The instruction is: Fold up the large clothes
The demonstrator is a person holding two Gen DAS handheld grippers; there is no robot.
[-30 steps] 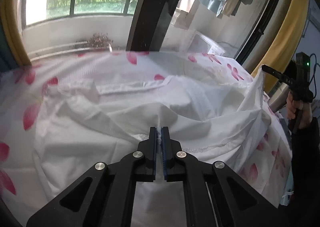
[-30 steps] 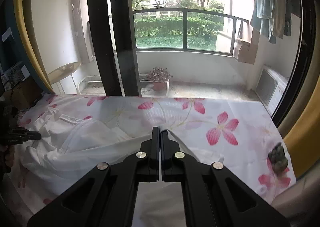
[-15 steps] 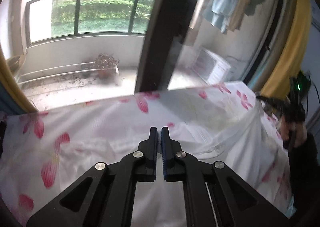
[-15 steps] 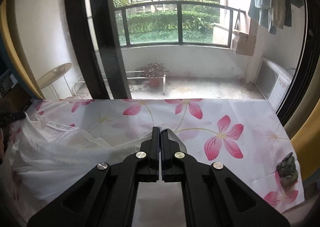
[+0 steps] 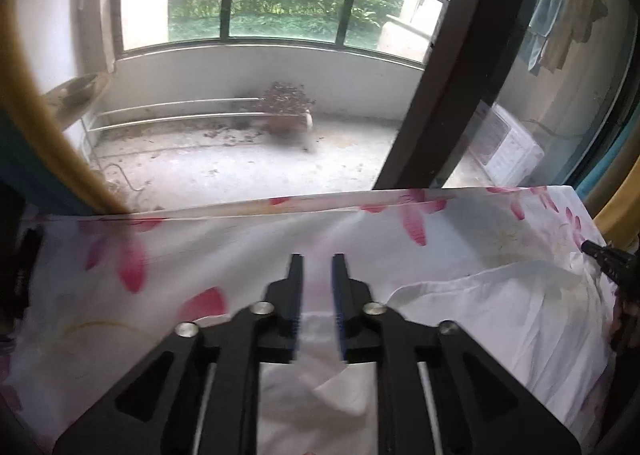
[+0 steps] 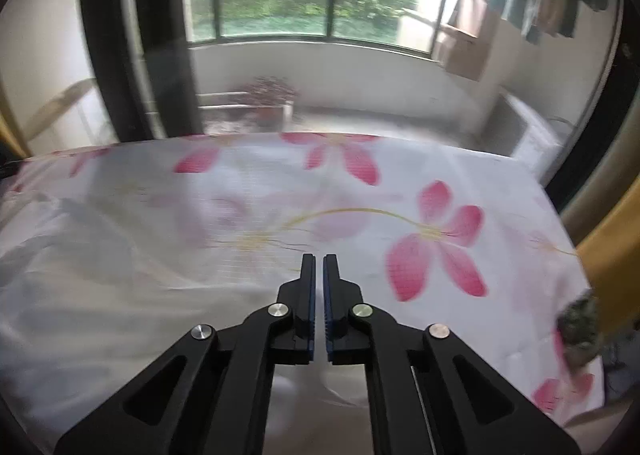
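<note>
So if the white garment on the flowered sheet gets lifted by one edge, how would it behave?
Probably floppy: the white garment lies in soft folds and creases on the flowered sheet, so it would likely drape and sag rather than hold shape. It looks thin, so likely light for its size. Cloth lies loosely between the opening jaws of the left gripper, so it may slip free easily.

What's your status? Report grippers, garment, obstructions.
Left gripper opening, white garment between its jaws. Right gripper nearly shut, jaws opening. Garment on floral sheet. Nothing obstructing.
</note>
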